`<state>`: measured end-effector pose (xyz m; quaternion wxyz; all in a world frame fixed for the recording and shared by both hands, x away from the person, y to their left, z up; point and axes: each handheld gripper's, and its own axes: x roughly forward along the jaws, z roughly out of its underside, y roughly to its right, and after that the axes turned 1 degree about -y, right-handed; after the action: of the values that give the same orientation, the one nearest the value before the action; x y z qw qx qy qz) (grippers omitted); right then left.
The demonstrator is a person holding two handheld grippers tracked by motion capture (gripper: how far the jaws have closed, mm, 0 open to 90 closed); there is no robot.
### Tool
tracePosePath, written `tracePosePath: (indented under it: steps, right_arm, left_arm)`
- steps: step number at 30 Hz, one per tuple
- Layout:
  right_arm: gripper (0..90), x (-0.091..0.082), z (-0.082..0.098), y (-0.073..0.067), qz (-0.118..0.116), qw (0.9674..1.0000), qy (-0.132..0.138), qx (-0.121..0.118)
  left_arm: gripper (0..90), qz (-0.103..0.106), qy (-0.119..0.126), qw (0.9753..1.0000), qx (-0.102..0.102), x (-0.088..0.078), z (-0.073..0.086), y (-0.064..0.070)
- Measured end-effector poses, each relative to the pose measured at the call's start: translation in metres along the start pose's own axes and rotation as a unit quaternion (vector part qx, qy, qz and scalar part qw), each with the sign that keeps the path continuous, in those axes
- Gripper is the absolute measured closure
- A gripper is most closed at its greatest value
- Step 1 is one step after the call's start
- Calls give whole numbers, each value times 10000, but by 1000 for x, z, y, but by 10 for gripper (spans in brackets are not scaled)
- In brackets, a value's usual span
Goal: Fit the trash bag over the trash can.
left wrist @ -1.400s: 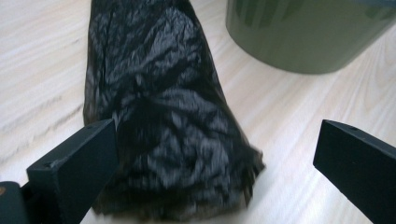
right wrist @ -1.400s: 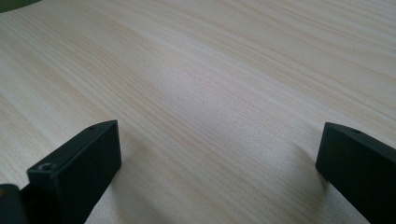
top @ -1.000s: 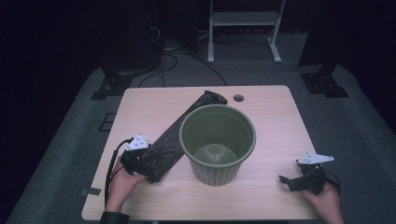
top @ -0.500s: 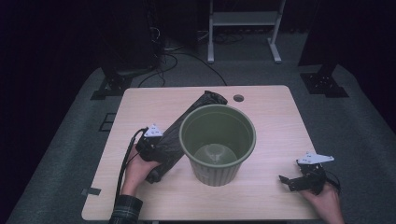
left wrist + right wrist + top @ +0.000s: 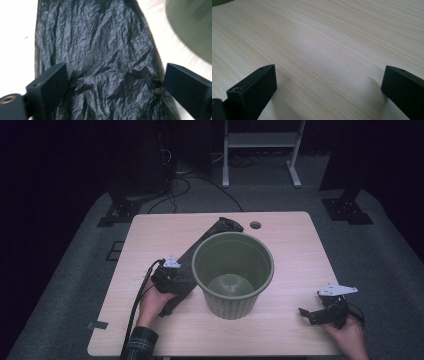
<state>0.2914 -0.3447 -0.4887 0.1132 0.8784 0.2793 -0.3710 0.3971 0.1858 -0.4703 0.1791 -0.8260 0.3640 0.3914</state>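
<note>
Moved since a second ago: left gripper (image 5: 167,279) shifted from the table's left part toward the bin (image 5: 233,272) and onto the black bag (image 5: 200,251); right gripper (image 5: 327,310) unchanged near the right front corner; bin and bag in the same spots.
Left gripper, state: jaws wide and just been closing a little; bag between them, crumpled film bulging against both inner faces in the left gripper view; firm pinch or not, cannot tell.
Left gripper, place: at 9 o'clock of the bin, just beside its wall, over the bag's near end in the high view; left hand (image 5: 152,302) behind it, cable trailing toward 6 o'clock.
Black bag, place: flat on the table (image 5: 290,245), a long folded strip running from about 8 o'clock of the bin up to about 11 o'clock, hugging the bin's left side; far end bunched near a round hole (image 5: 255,225) in the tabletop.
Left gripper view alone: creases and sheen of the bag (image 5: 100,57), a blurred patch of green bin (image 5: 192,27) at 2 o'clock.
Right gripper view alone: pale wood grain of the table (image 5: 324,45) between wide-apart jaws, nothing held.
High view alone: bin's ribbed wall and bare inside, right hand (image 5: 347,335) resting at 4 o'clock of the bin, well apart from it.
Writing: none legible on bag, bin or grippers.
</note>
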Motion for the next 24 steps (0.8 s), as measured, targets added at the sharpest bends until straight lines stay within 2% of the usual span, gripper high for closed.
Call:
tracePosePath:
  steps: [3, 6, 8, 11, 13, 16, 21, 24]
  right_arm:
    - [0, 0, 0, 0, 0, 10000, 0, 1]
    - [0, 0, 0, 0, 0, 10000, 0, 0]
    - [0, 0, 0, 0, 0, 10000, -1, 0]
    - [0, 0, 0, 0, -1, 10000, -1, 0]
    - [0, 0, 0, 0, 0, 10000, 0, 0]
    - [0, 0, 0, 0, -1, 10000, 0, -1]
    - [0, 0, 0, 0, 0, 10000, 1, 6]
    - [0, 0, 0, 0, 0, 10000, 2, 6]
  left_arm:
    - [169, -35, 177, 9998, 4, -1, 3, 1]
    - [408, 46, 265, 9996, 91, -7, 6, 1]
    - [530, 85, 308, 9994, 116, -9, 8, 2]
    - [727, 127, 242, 9995, 149, -13, 10, 2]
    - [817, 220, 232, 9994, 131, -14, 12, 1]
    - [865, 343, 212, 9992, 70, -18, 15, 1]
    - [870, 306, 89, 9994, 147, -30, 25, 5]
    - [870, 314, 45, 9994, 109, -39, 35, 10]
